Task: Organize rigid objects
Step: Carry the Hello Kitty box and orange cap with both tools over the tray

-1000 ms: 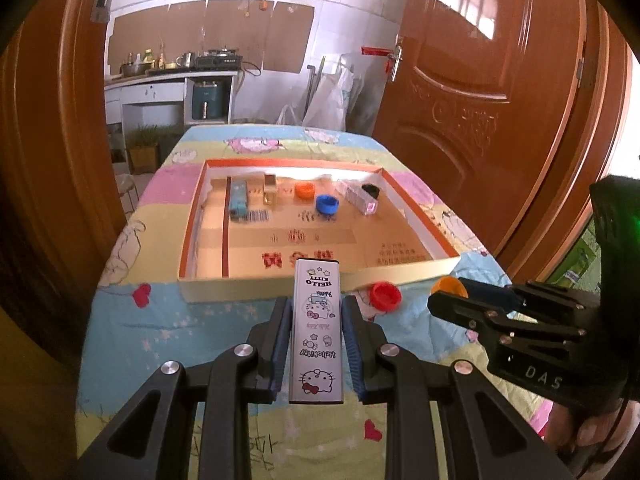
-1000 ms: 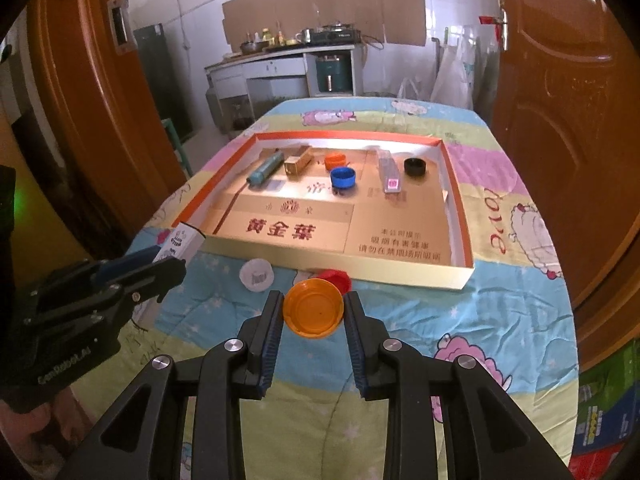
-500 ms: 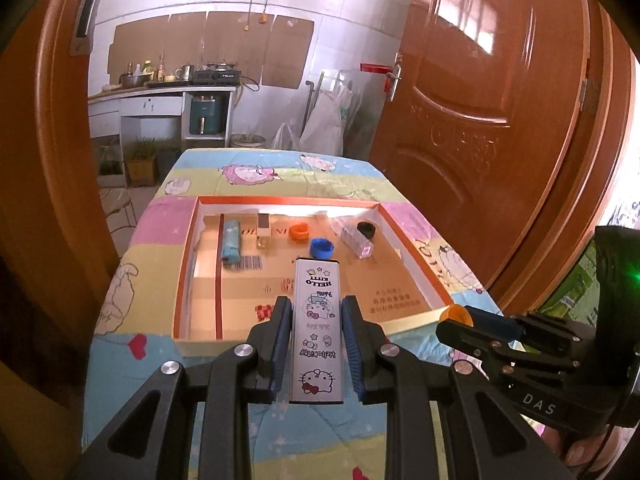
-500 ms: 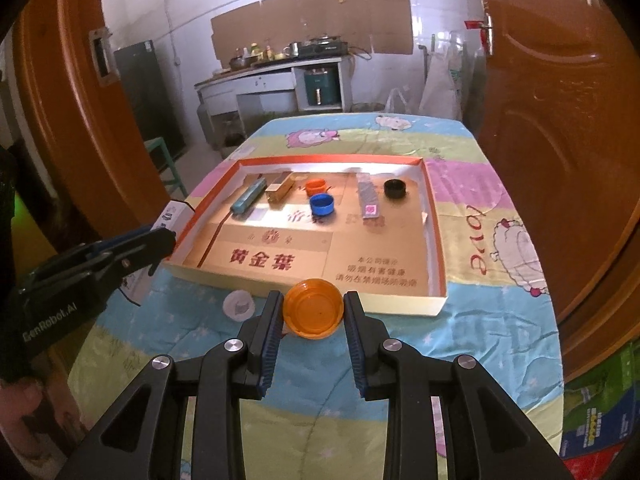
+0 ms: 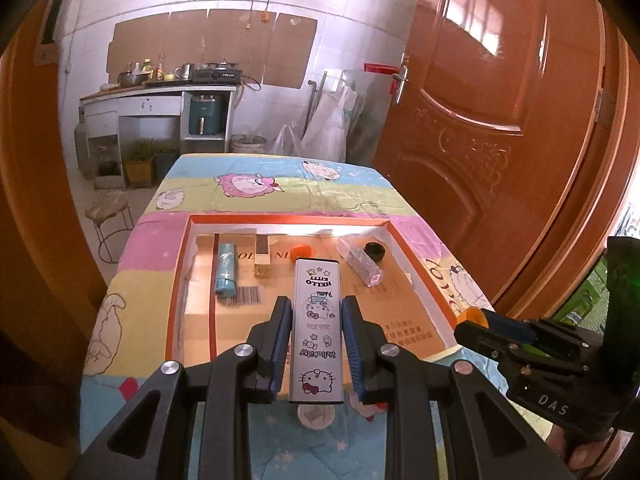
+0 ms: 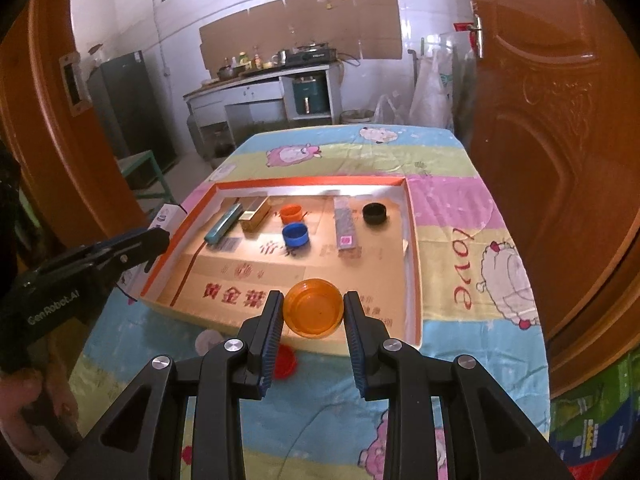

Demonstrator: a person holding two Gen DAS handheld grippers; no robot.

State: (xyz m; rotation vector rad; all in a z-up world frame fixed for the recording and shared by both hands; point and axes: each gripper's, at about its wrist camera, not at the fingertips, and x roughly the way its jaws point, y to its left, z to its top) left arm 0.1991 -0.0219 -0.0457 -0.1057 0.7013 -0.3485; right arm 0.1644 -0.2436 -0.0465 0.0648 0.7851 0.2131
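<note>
Shallow cardboard tray, orange-rimmed, on the patterned tabletop.

Already in the tray, along its far side:
- teal tube
- gold box
- orange cap
- blue cap
- clear patterned block
- black cap

In transit:
- Hello Kitty case, long and white, clamped lengthwise in the left tongs, held above the tray's near half.
- orange lid, round, pinched by its rim in the right tongs, over the tray's near edge.

Outstanding, on the cloth outside the near wall:
- red cap
- white cap

Assessment: six pieces filed, two carried and seemingly about to be set down, two not yet collected. Roughly past the halfway mark.
</note>
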